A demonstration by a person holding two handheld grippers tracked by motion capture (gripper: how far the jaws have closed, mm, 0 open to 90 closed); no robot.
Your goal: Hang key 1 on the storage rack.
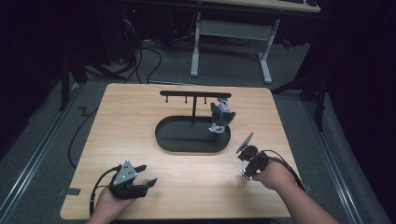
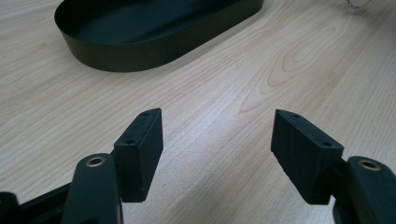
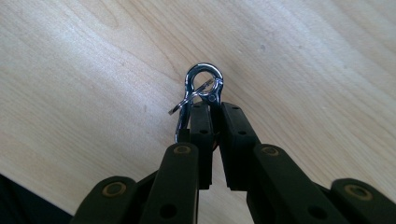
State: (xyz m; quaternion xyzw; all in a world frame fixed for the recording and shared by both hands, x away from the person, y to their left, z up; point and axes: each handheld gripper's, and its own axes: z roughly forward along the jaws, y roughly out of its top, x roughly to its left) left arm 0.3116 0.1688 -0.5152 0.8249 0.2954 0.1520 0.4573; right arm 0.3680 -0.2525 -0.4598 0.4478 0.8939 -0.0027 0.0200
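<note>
We see the right hand-held gripper [image 3: 210, 109] pinching a metal key ring clasp [image 3: 200, 91] just above the desk [image 1: 187, 182], at about four o'clock from the black oval tray [image 1: 163, 135]. The left hand-held gripper [image 2: 217, 140] rests with its jaws spread over bare wood, at seven o'clock from the tray

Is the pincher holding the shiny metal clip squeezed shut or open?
Shut. In the right gripper view, the right gripper has its jaws pressed together on the metal clip, whose ring sticks out past them.
</note>
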